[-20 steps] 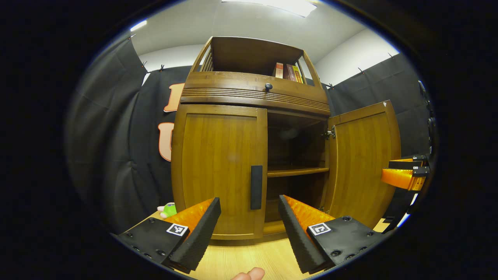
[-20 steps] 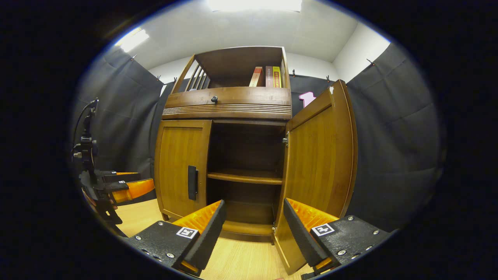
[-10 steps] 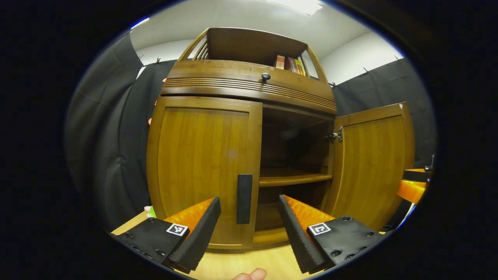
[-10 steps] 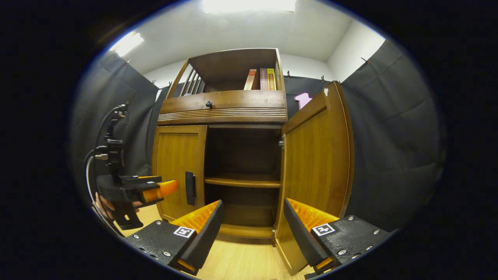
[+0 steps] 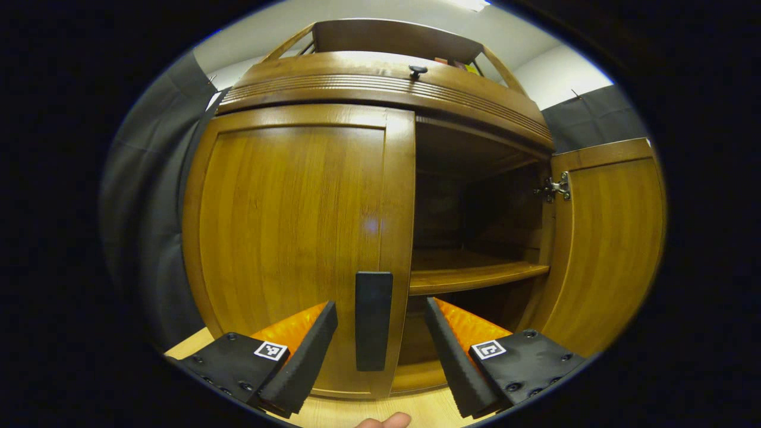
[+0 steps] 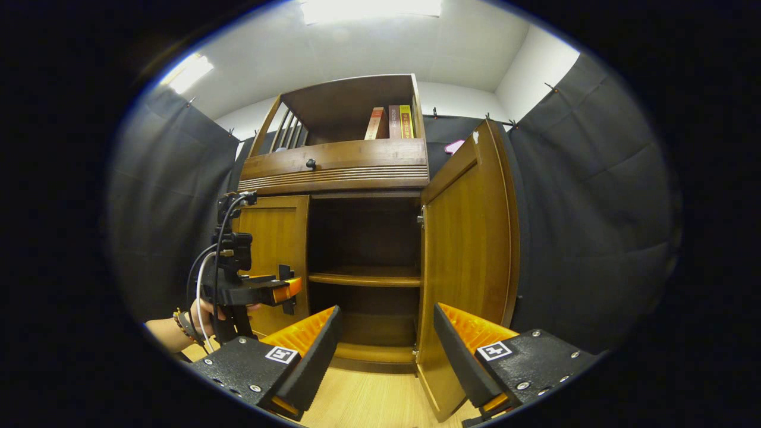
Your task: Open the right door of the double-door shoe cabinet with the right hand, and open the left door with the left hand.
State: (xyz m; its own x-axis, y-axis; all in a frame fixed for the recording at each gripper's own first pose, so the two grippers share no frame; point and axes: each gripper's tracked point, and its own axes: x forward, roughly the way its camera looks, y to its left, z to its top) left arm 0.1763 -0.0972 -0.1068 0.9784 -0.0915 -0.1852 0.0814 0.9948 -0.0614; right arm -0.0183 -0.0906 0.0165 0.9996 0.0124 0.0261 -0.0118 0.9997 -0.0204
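Shoe cabinet (image 6: pixel 357 172): brown wood, grooved band under an open top shelf, standing on a pale wood floor (image 6: pixel 368 401).
Right door (image 6: pixel 467 267): swung wide, its free edge toward the camera; dark interior and curved shelf (image 6: pixel 365 276) exposed.
Left door (image 5: pixel 291 238): flat panel, closed, its inner edge bordering the open bay.
Left tongs (image 5: pixel 380 342): spread wide, empty, straddling the door's black bar handle (image 5: pixel 373 321) without touching.
Right tongs (image 6: pixel 386 351): spread wide, empty, before the open bay.
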